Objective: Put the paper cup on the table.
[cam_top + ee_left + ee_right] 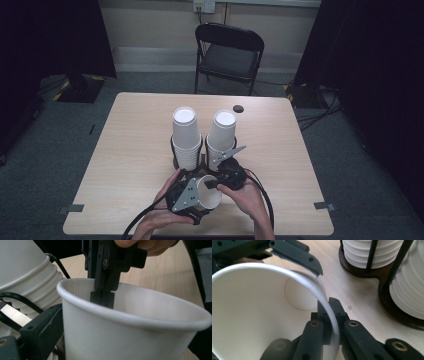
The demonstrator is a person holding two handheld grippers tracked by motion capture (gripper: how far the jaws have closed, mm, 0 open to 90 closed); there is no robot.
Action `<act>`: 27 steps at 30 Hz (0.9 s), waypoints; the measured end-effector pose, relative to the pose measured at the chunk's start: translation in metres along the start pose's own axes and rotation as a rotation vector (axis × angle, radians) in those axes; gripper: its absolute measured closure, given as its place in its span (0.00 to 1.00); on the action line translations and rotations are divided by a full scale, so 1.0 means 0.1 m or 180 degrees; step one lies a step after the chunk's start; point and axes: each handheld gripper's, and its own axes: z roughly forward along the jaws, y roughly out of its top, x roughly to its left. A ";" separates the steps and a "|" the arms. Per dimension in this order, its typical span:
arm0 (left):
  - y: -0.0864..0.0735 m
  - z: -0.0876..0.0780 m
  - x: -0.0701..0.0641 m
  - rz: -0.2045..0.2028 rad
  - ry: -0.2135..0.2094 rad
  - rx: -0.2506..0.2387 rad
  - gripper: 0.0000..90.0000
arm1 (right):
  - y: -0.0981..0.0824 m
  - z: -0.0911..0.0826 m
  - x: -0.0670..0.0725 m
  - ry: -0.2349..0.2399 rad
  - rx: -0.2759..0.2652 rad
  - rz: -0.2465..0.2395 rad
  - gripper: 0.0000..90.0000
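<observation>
Two stacks of paper cups (186,135) stand upside down in dark holders near the middle of the table (130,150) in the high view, and just in front of them, toward the near edge, both hands meet around one loose cup (209,191) lying on its side with its mouth facing right; the left gripper (192,194) wraps its body while the right gripper (214,184) reaches to its rim. From the left gripper view, the cup (130,332) sits between that gripper's own jaws, one dark jaw pressed to its left wall, so it looks clamped on the cup, and the right gripper (102,298) comes down from above over the far rim. From the right gripper view, the jaws are closed on the cup's thin rim (331,315), one inside and one outside. With both tools holding one soft cup, I judge the main risk is crushing or tearing the rim if they pull apart unevenly, or knocking the nearby stacks (372,252).
</observation>
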 end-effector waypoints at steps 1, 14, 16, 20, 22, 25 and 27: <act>0.01 0.02 -0.02 -0.0005 0.0008 -0.0021 0.03 | 0.00 0.00 0.00 0.0013 -0.0005 0.0001 0.98; -0.02 0.02 -0.03 -0.0129 0.0115 -0.0044 0.10 | 0.01 0.03 0.05 0.0047 -0.0060 0.0000 0.97; -0.03 0.02 -0.01 -0.0226 0.0120 -0.0070 0.10 | 0.00 0.04 0.05 0.0031 -0.0075 0.0001 0.96; -0.05 0.01 0.01 -0.0285 0.0128 -0.0062 0.11 | -0.01 0.03 0.04 0.0015 -0.0148 0.0031 0.93; -0.06 0.01 0.01 -0.0348 0.0145 -0.0079 0.11 | -0.02 0.02 0.03 0.0009 -0.0184 0.0039 0.90; -0.09 -0.01 0.03 -0.0410 0.0149 -0.0107 0.11 | -0.05 0.00 0.02 0.0036 -0.0270 0.0061 0.88; -0.11 -0.01 0.04 -0.0503 0.0177 -0.0144 0.11 | -0.06 -0.01 0.02 0.0033 -0.0315 0.0053 0.86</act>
